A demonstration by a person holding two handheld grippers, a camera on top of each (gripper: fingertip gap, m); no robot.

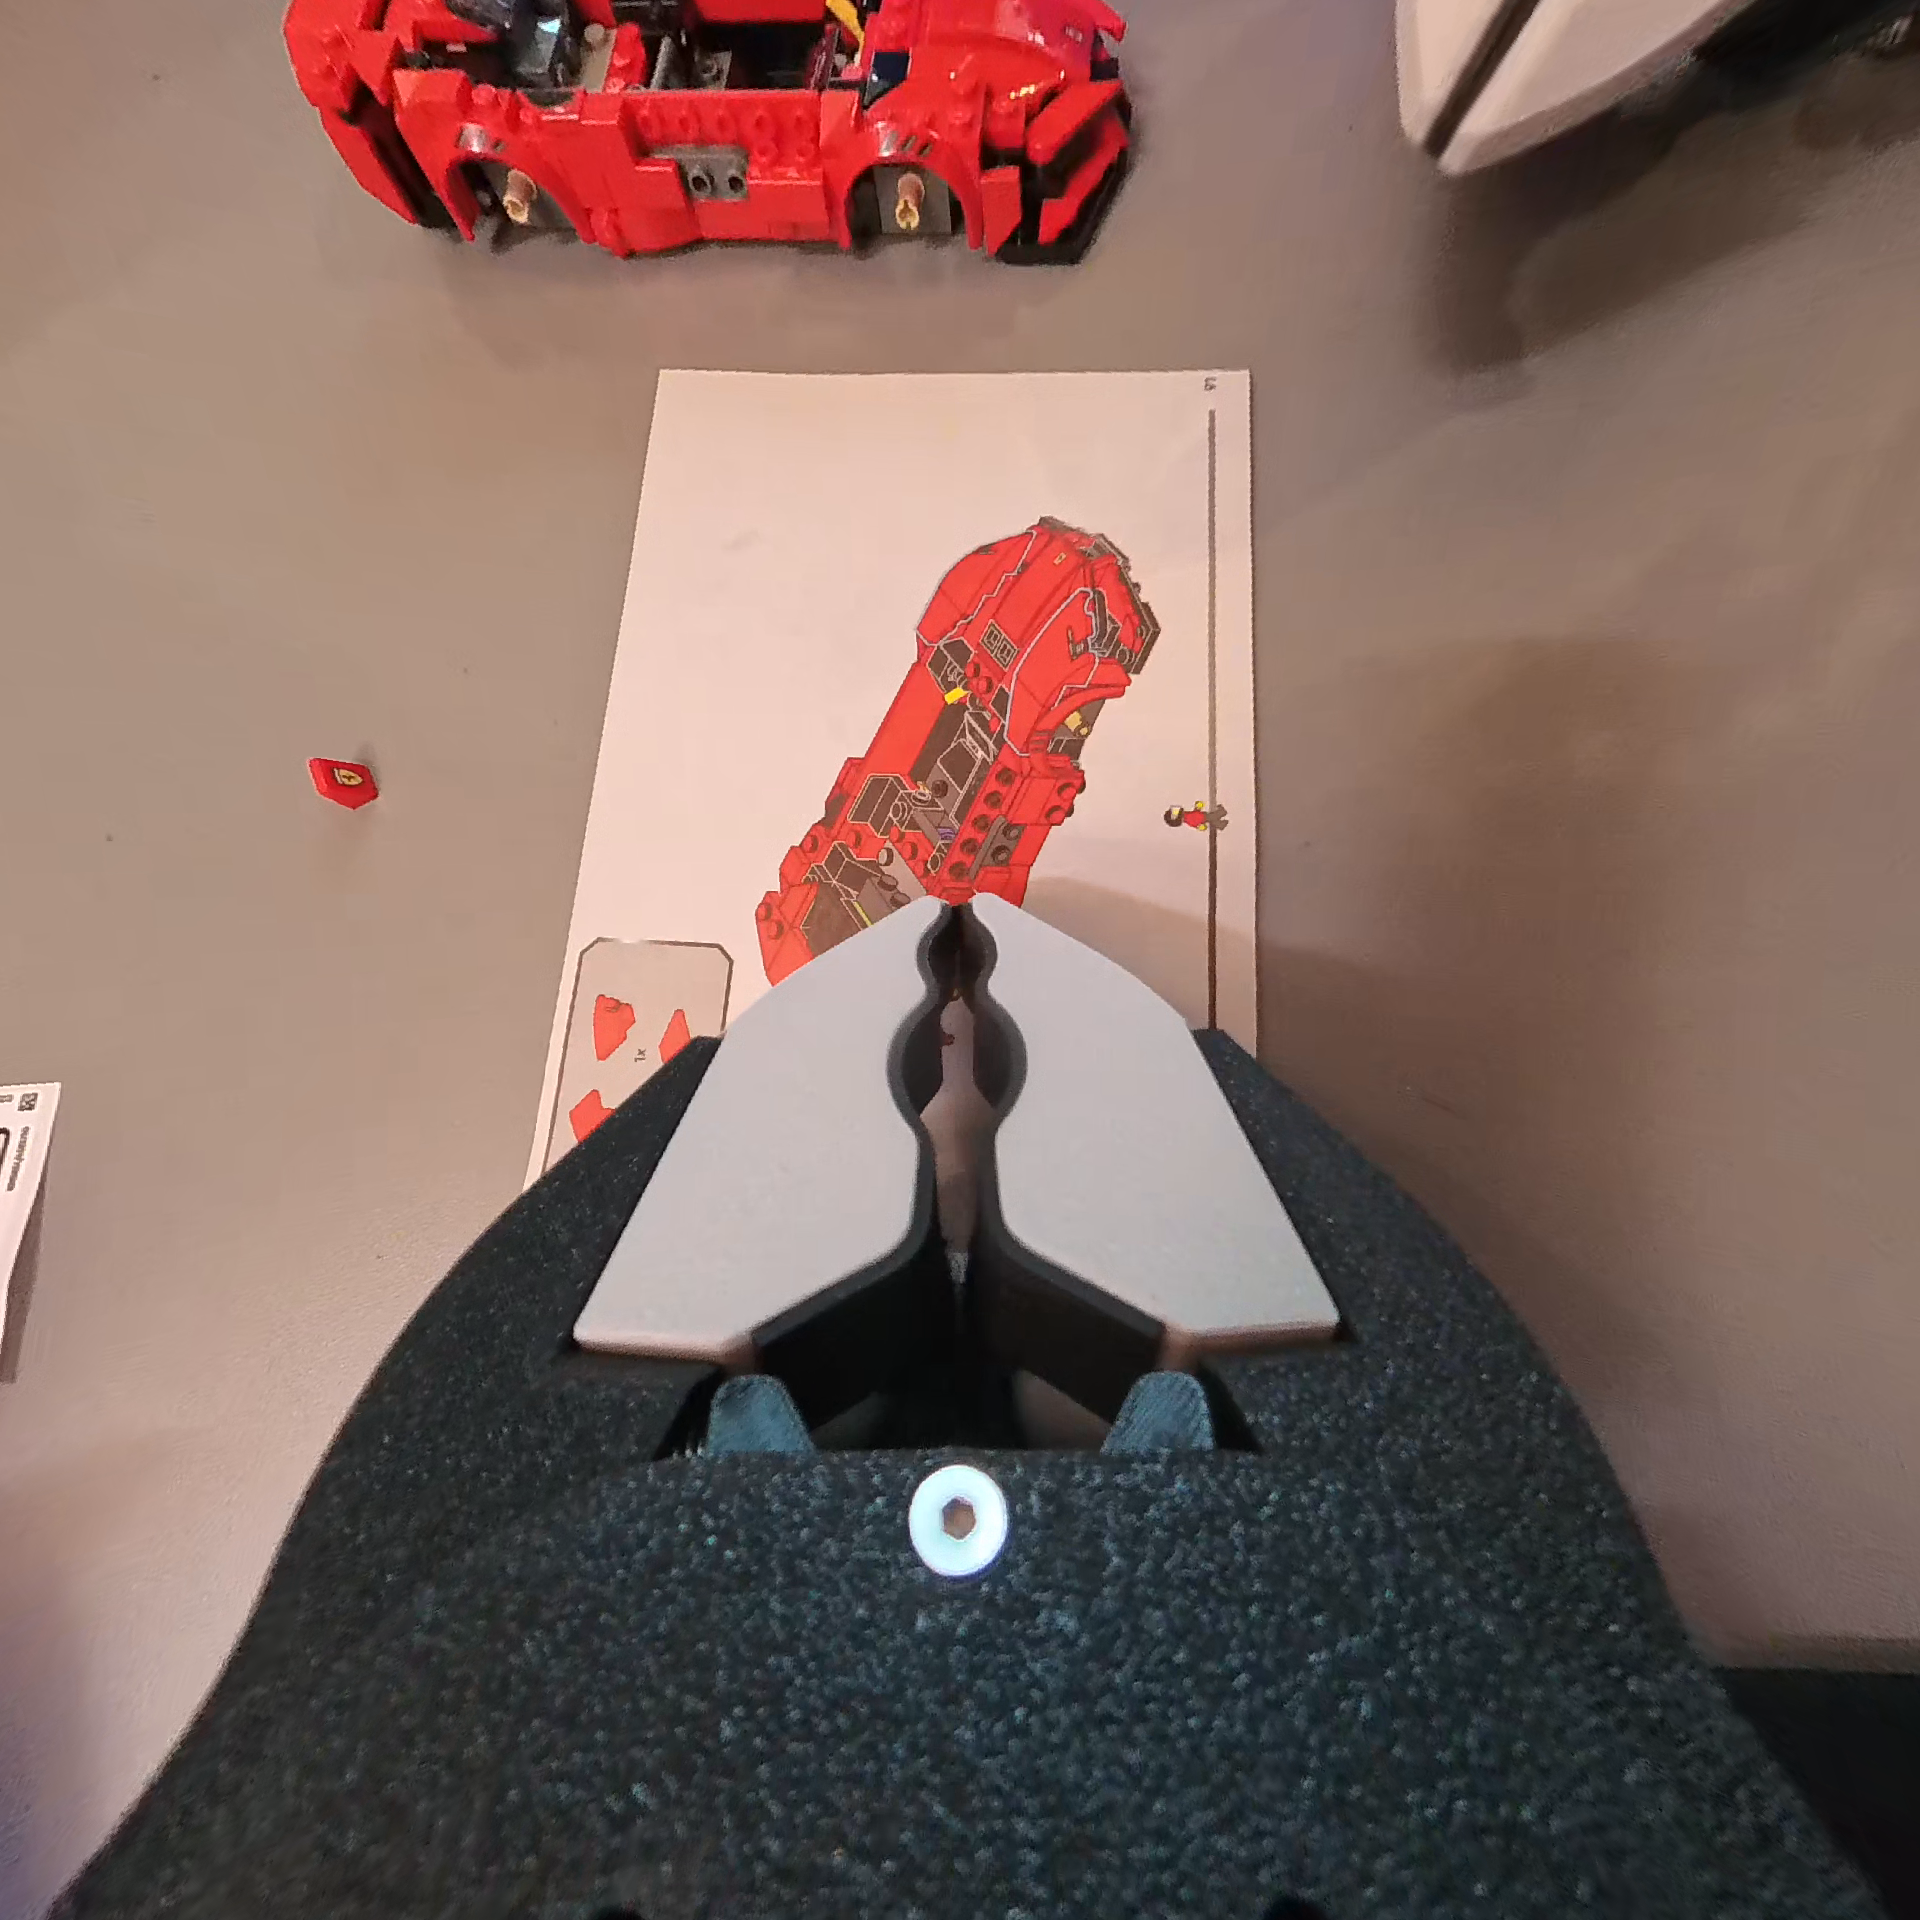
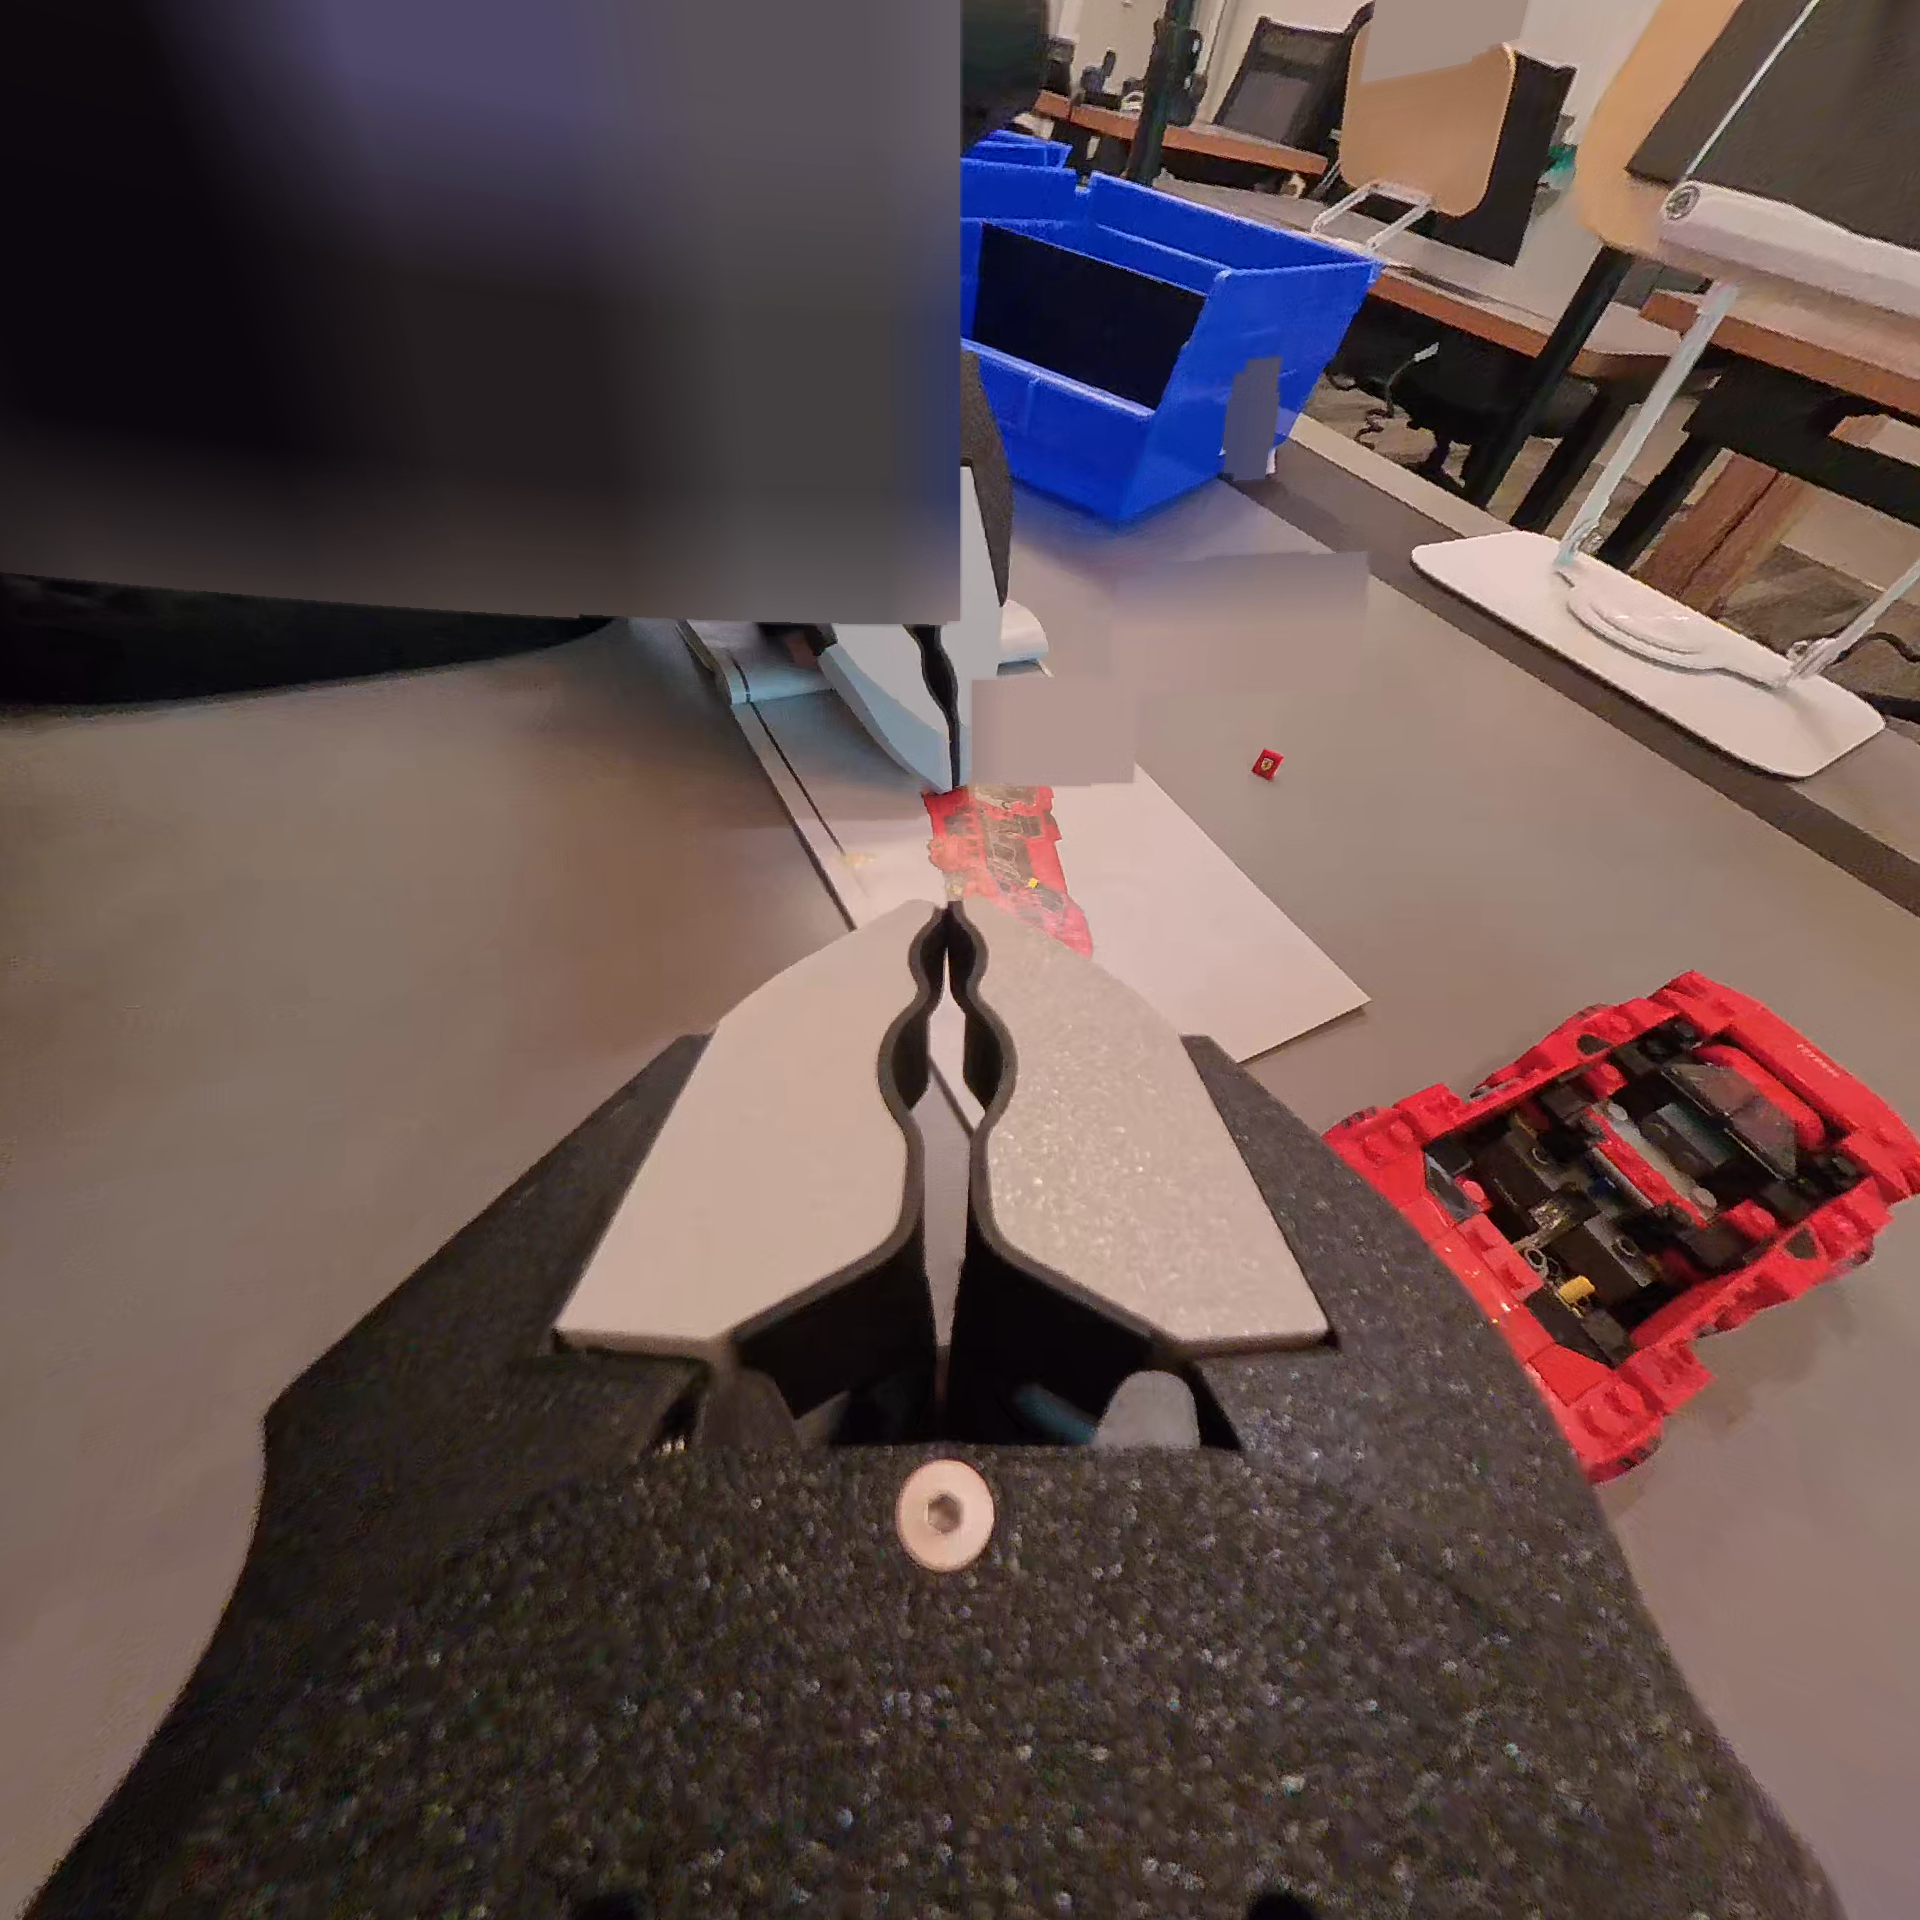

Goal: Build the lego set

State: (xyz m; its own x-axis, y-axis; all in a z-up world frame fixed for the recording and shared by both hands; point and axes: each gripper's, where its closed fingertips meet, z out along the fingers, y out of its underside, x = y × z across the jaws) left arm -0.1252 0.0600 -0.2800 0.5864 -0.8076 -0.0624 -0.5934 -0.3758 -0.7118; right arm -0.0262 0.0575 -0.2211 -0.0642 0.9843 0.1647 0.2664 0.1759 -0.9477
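Left tool (image 1: 958, 909) and right tool (image 2: 948, 912) — both closed, empty — above the instruction sheet (image 1: 831, 582).

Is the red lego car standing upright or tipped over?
Upright. The red lego car rests flat on the grey table, open cockpit facing up; no wheels are fitted yet.

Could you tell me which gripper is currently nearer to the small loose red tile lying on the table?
Left. The left gripper hovers over the instruction sheet, with the red tile just off the sheet's side. The right gripper sits beyond the sheet's opposite side, farther away.
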